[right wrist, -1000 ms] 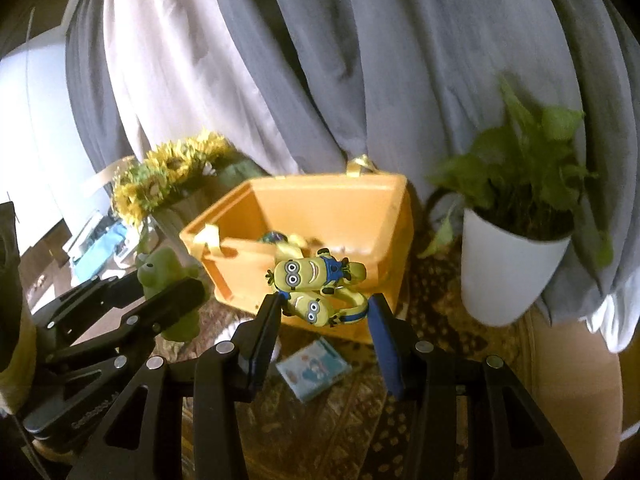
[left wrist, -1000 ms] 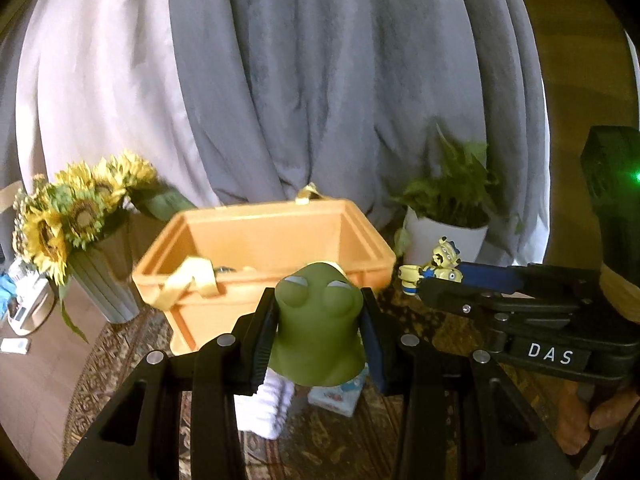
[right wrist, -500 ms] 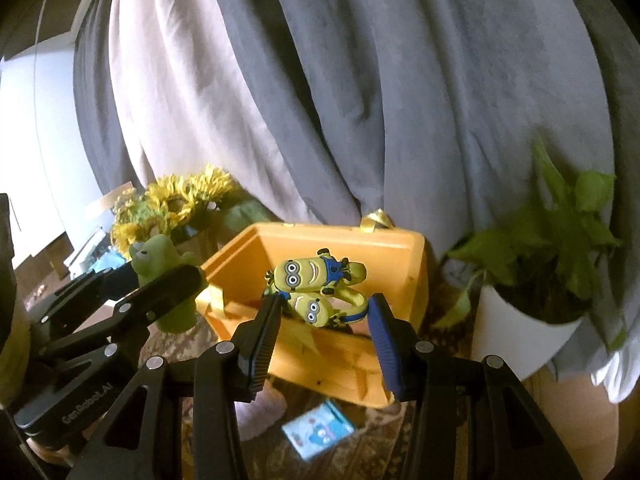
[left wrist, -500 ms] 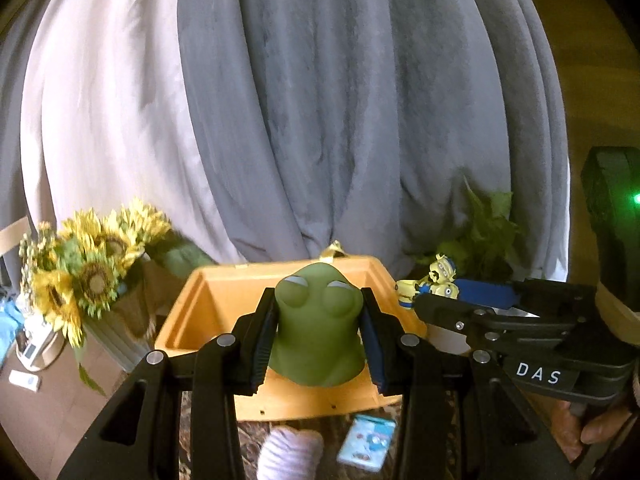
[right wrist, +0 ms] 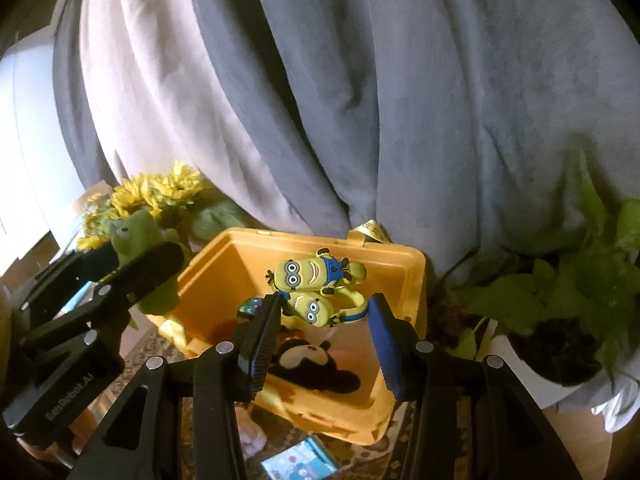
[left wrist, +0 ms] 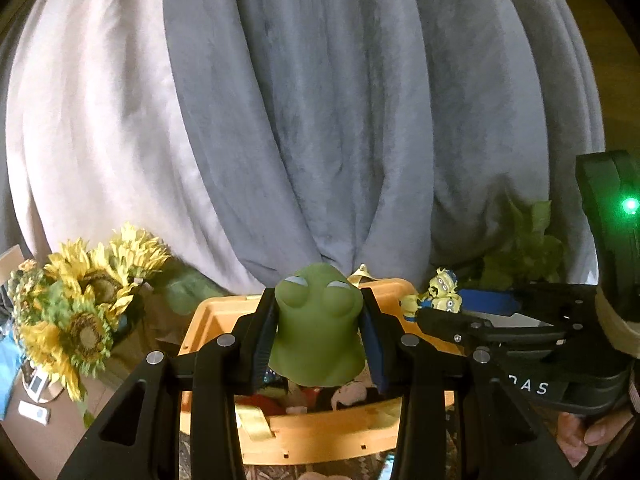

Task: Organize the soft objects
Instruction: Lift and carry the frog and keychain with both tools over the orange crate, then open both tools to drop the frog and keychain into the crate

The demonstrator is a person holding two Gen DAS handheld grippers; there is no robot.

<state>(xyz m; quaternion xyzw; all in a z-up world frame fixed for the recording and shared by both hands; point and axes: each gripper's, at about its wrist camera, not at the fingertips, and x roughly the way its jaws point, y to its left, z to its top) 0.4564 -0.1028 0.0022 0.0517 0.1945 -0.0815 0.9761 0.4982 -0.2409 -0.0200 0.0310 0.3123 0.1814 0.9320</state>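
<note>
Green frog toy [left wrist: 316,328] pinched in left gripper [left wrist: 318,344], minion toy [right wrist: 316,288] in right gripper [right wrist: 322,344]; both above orange bin [right wrist: 404,320], right one nearer its middle.

The right gripper [right wrist: 323,322] holds a yellow minion toy [right wrist: 318,286] at the tips of its two fingers. The toy looks like two little minions stuck together, with big eyes and blue pants. It hangs above an orange box [right wrist: 404,280]. Inside the box lies a black and white stuffed animal [right wrist: 310,362].

On the left, the left gripper [right wrist: 132,276] squeezes a green frog toy [right wrist: 132,236] beside the box. Behind it are yellow sunflowers [right wrist: 156,192]. On the right is a green plant [right wrist: 580,276] in a white pot [right wrist: 516,364]. A big gray curtain [right wrist: 360,100] hangs at the back. A small blue card [right wrist: 298,462] lies on the patterned rug [right wrist: 400,444] in front of the box.
</note>
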